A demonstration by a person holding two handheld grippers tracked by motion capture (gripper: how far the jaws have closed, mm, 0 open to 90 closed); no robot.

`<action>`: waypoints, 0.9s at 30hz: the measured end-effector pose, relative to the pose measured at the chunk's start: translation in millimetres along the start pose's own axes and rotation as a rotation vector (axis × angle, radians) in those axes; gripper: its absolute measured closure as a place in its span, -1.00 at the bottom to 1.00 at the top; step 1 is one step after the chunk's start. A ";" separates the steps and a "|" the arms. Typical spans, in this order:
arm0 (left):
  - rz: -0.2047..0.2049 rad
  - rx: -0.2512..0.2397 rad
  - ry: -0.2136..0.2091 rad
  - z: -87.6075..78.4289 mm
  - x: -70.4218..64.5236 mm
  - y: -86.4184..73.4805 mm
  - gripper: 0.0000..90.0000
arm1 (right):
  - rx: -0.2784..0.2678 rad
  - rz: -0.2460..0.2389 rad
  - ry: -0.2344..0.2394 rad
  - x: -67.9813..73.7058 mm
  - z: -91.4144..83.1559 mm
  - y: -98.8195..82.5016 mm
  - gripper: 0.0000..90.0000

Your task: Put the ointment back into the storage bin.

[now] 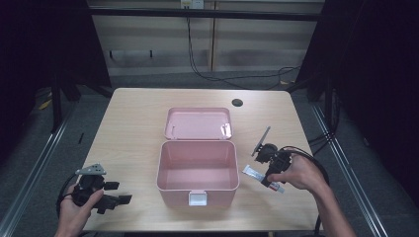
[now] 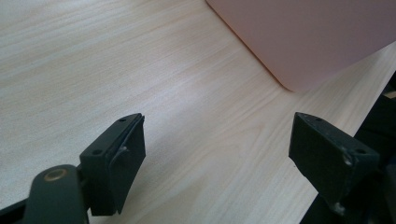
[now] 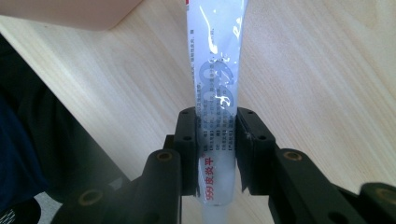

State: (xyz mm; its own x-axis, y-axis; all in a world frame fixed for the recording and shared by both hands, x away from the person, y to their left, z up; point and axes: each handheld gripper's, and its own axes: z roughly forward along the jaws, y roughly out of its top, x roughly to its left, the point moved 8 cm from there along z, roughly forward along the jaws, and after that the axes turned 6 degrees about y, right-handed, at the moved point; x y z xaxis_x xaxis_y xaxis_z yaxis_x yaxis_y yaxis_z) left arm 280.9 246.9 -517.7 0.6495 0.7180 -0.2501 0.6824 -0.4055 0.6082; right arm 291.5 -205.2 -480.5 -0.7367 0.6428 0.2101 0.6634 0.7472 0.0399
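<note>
A white ointment tube (image 3: 215,93) with grey and red print runs up between the black jaws of my right gripper (image 3: 216,135), which is shut on it above the wood. In the high view the tube (image 1: 255,173) pokes out to the left of my right gripper (image 1: 269,174), just right of the open pink box (image 1: 197,170). The box's lid (image 1: 198,123) lies back behind it. My left gripper (image 1: 118,193) rests near the table's front left edge, pointing right. Its jaws stand wide apart over bare wood in the left gripper view, my left gripper (image 2: 217,154) holding nothing.
The light wooden table (image 1: 133,118) has a dark cable hole (image 1: 237,102) at its back right. A corner of the pink box (image 2: 308,37) shows ahead of the left jaws. Black cables trail from both grippers, and dark floor lies beyond the table's edges.
</note>
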 end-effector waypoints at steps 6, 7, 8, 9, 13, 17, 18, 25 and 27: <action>0.000 -0.003 0.003 -0.5 0.9 0.4 -0.59 | -0.017 -0.004 0.009 0.3 -10.0 -3.4 0.60; -0.002 -0.005 0.002 -0.8 0.9 0.4 -0.59 | -0.016 -0.004 0.015 1.0 -10.9 -4.0 0.60; -0.003 -0.005 0.000 -0.9 0.9 0.5 -0.59 | -0.008 -0.016 0.008 0.1 -12.0 -5.0 0.60; -0.002 -0.006 -0.001 -0.8 1.0 0.5 -0.59 | -0.004 -0.010 0.006 0.7 -13.8 -5.4 0.59; -0.003 -0.007 -0.001 -1.0 0.8 0.6 -0.59 | -0.012 -0.018 0.009 2.0 -18.8 -5.8 0.59; 0.000 -0.005 -0.002 -1.0 0.8 0.4 -0.59 | -0.007 -0.029 0.005 3.0 -25.7 -6.6 0.59; 0.000 -0.005 -0.002 -0.9 0.9 0.4 -0.59 | -0.008 -0.030 0.003 3.4 -27.3 -6.7 0.59; -0.001 -0.004 0.002 -0.8 0.9 0.3 -0.59 | -0.001 -0.021 0.005 3.1 -38.3 -9.6 0.59; -0.002 -0.005 0.002 -0.6 0.8 0.4 -0.59 | -0.003 -0.028 0.006 3.2 -41.2 -10.2 0.59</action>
State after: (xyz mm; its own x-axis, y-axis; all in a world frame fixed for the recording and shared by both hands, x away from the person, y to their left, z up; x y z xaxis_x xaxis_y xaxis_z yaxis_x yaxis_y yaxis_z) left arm 281.6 247.6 -517.2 0.6474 0.7202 -0.2494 0.6820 -0.4014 0.6113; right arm 287.7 -217.7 -440.0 -0.7539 0.6210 0.2143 0.6432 0.7641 0.0488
